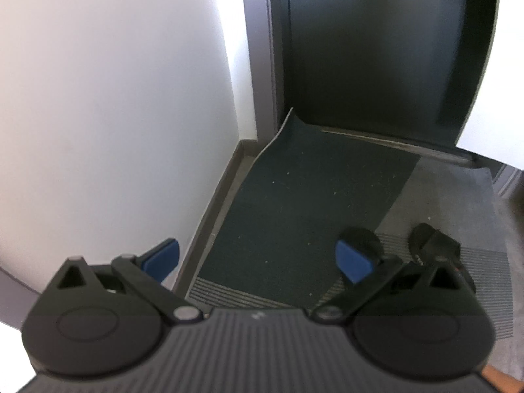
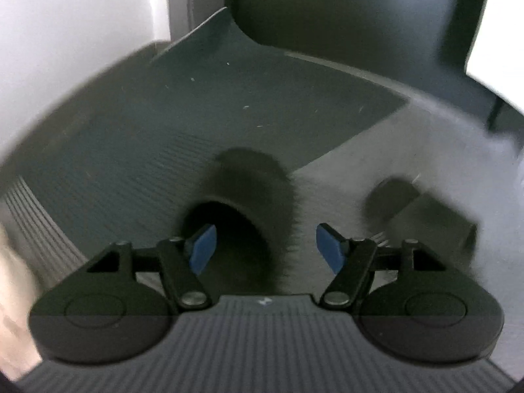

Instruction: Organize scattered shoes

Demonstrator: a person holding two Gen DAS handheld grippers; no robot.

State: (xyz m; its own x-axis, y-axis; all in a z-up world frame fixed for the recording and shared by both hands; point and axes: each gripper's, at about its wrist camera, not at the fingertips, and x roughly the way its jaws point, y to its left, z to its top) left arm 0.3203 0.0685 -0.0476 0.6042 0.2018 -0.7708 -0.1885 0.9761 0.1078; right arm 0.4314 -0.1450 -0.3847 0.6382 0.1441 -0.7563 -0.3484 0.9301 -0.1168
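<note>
A black fuzzy slipper [image 2: 249, 190] lies on the floor mat, its opening facing me, directly in front of my right gripper [image 2: 263, 249]. That gripper is open, its blue pads [image 2: 203, 249] straddling the slipper's opening without closing on it. A second black shoe [image 2: 422, 209] with a strap lies to the right on grey carpet, blurred. In the left wrist view, the fuzzy slipper [image 1: 363, 239] sits partly behind the right blue pad [image 1: 353, 262], and the strapped shoe [image 1: 435, 245] lies beside it. My left gripper [image 1: 258, 262] is open wide above the dark mat [image 1: 294, 213], holding nothing.
A dark door [image 1: 376, 49] stands ahead with a metal threshold [image 1: 393, 140]. A white wall [image 1: 114, 114] with a grey baseboard [image 1: 213, 209] runs along the left. Grey carpet [image 1: 458, 203] lies to the right of the mat.
</note>
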